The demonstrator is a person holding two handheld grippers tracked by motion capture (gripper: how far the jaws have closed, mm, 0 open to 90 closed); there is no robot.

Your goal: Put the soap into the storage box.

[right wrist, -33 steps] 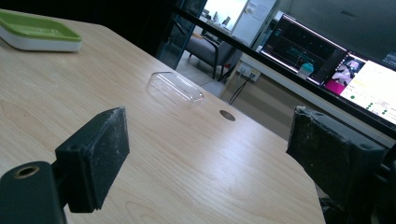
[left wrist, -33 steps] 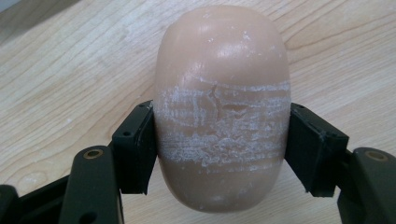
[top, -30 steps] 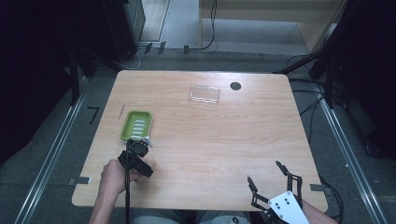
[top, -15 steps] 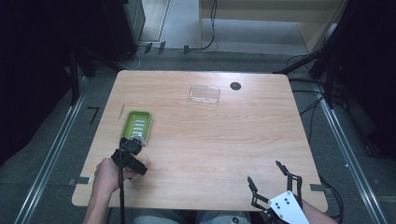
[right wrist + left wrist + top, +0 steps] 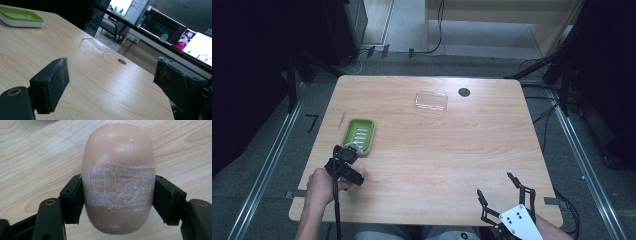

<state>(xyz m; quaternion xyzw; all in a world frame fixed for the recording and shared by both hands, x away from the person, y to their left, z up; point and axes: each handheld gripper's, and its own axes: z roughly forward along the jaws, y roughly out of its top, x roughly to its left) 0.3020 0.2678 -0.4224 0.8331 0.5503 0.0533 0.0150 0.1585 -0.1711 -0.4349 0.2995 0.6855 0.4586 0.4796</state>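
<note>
A pale, pinkish oval soap bar [image 5: 117,157] with white scuffed streaks is clamped between the two black pads of my left gripper [image 5: 117,195], held just over the wood. In the high view that left gripper [image 5: 348,152] sits at the near corner of the green soap dish [image 5: 358,134], with a hand behind it. The dish has a ribbed floor and nothing lies in it. My right gripper [image 5: 495,184] hovers at the table's front right edge, jaws wide apart and empty. From the right gripper [image 5: 115,82] view, its pads frame bare wood.
A clear plastic lid [image 5: 431,101] lies at the back middle of the wooden table [image 5: 452,150], beside a dark cable hole [image 5: 464,92]. The green dish [image 5: 18,16] and the clear lid [image 5: 93,47] also appear in the right gripper view, with lit monitors [image 5: 175,30] beyond the table.
My left hand has shifted a little to the left along the dish's near end, still holding the soap. The right gripper has stayed put.
</note>
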